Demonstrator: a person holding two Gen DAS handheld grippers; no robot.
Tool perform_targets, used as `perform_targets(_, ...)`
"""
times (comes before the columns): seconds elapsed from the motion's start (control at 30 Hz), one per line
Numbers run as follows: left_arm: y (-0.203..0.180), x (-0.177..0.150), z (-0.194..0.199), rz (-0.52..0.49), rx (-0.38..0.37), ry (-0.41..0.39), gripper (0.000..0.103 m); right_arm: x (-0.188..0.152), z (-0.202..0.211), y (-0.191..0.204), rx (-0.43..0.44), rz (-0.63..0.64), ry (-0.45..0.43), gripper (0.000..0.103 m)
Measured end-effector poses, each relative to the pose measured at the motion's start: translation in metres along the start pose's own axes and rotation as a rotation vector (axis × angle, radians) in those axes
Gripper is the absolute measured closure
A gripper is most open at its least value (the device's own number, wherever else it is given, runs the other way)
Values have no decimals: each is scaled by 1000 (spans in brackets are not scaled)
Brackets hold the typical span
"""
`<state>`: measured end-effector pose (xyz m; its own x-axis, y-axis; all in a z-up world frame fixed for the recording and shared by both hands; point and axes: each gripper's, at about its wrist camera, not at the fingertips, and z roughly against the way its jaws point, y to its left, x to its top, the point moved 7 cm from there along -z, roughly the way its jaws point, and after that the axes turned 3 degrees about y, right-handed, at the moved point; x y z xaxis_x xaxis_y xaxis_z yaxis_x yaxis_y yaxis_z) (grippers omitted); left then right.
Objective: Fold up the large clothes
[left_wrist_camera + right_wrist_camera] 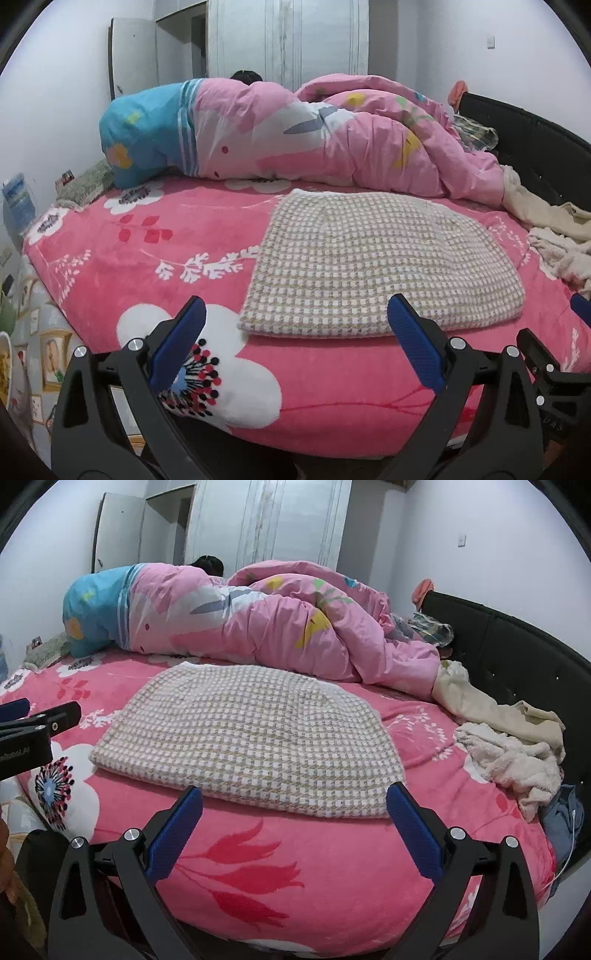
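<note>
A beige and white checked garment (373,266) lies folded flat on the pink flowered bed cover (147,258); it also shows in the right wrist view (251,738). My left gripper (297,332) is open and empty, hovering just before the garment's near left edge. My right gripper (295,816) is open and empty, just before the garment's near right edge. The left gripper's black body shows at the left edge of the right wrist view (33,723), and part of the right gripper at the right edge of the left wrist view (554,369).
A pink and blue quilt (240,627) is bunched across the far side of the bed. Cream clothes (509,746) lie heaped at the right by the black headboard (535,657). A white wardrobe (266,520) stands behind. Framed pictures (51,354) lie left below the bed.
</note>
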<state>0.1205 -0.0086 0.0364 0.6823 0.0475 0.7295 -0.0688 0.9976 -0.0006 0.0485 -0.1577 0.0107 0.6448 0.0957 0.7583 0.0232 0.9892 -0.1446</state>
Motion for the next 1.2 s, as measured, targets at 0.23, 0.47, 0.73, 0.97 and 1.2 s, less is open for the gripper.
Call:
perform_targets(0.23,-2,-26,-25,14,-26,112,8,-11,-18,-2,50,-65,102,6)
perform_targets(0.47,-14,-48,-45,42,-70,208,8,-22,-29,0,56,-67,167,6)
perform_targets(0.73,-20,-52,-45,47,-79,219,8,-21,-31,1,74,-87,179,6)
perform_targets(0.97,-23,-50,-42,49,-76,213,8,-22,-33,2,80,-90,187,6)
perform_targets(1.2,-28,-50,-41,34,-79,215,8,-23,-33,2,80,-86,192,6)
